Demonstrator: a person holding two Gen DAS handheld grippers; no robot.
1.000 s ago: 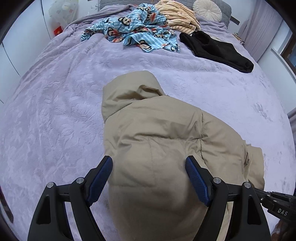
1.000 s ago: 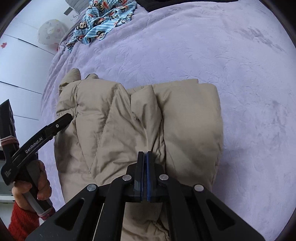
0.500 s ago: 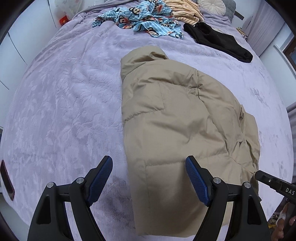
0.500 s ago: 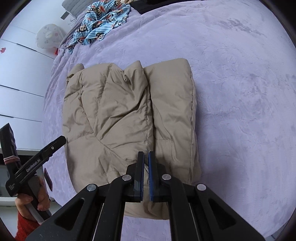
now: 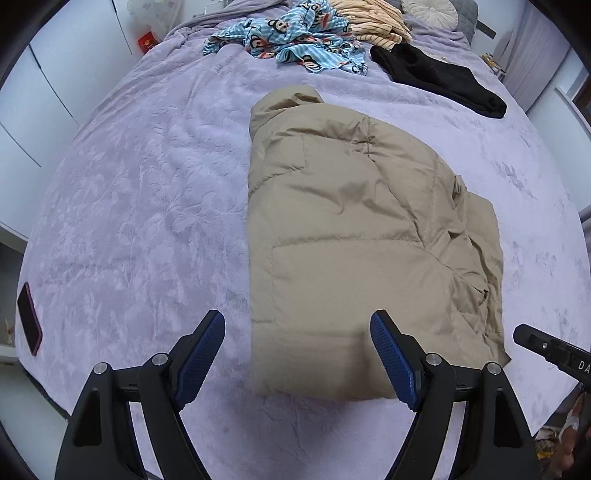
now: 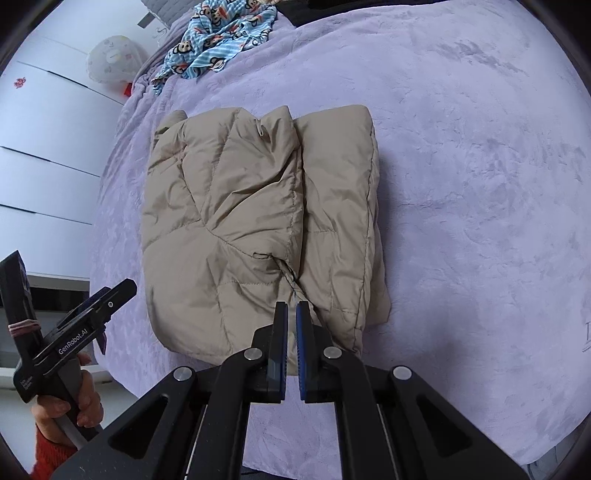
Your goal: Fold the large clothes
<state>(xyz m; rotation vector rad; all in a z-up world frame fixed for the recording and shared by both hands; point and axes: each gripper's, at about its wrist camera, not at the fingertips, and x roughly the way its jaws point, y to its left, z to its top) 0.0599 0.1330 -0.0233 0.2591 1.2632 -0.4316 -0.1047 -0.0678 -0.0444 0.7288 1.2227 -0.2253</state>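
- Your left gripper [image 5: 297, 354] hangs above the near edge of the bed [image 5: 140, 206] with its blue pads spread wide and nothing between them.
- Your right gripper [image 6: 291, 345] has its pads drawn almost together, a thin slit between them, and no cloth is caught there.
- The only writing you can read is "GenRobot.AI", white on the black side of the left gripper in the right wrist view; in the left wrist view the right gripper's tip shows the letters "DA" and the rest is cut off.
- The beige puffer jacket [image 5: 354, 236] lies folded into a rough rectangle in the middle of the purple bed cover, its hood toward the far end and its hem near the closest edge.
- You have bare cover on both sides of the jacket, widest at the right in the right wrist view.
- A dark phone [image 5: 28, 319] lies at the bed's left edge.
- The blue monkey-print cloth [image 5: 295, 35], a striped yellow garment [image 5: 373, 20] and a black garment [image 5: 439, 75] are heaped at the far end, well apart from the jacket.
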